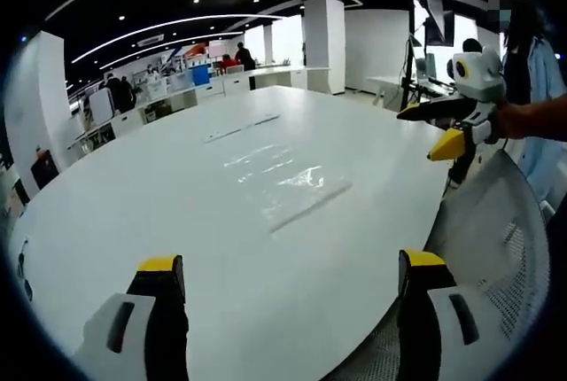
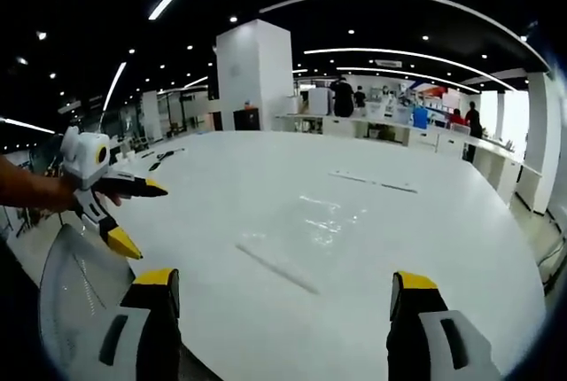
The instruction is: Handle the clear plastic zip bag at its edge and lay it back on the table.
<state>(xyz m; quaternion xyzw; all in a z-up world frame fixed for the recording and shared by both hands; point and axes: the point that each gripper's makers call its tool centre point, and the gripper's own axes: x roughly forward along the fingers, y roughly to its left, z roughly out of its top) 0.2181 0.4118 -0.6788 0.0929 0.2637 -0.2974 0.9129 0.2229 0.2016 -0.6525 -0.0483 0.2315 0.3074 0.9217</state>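
Observation:
The clear plastic zip bag (image 1: pixel 285 177) lies flat on the white table (image 1: pixel 133 195), its zip strip along the near edge. In the left gripper view my left gripper (image 1: pixel 291 264) is open and empty, short of the bag, above the table's near edge. A hand holds my right gripper (image 1: pixel 418 136) at the right of that view, jaws apart, off the table's side. In the right gripper view the bag (image 2: pixel 314 221) lies ahead of my open right gripper (image 2: pixel 283 279), and my left gripper (image 2: pixel 151 221) hovers open at the left.
A mesh-backed chair (image 1: pixel 496 239) (image 2: pixel 80 301) stands against the table's near edge. A second thin clear strip (image 1: pixel 239 127) (image 2: pixel 372 182) lies farther along the table. Desks, a white pillar (image 2: pixel 252 71) and people are in the background.

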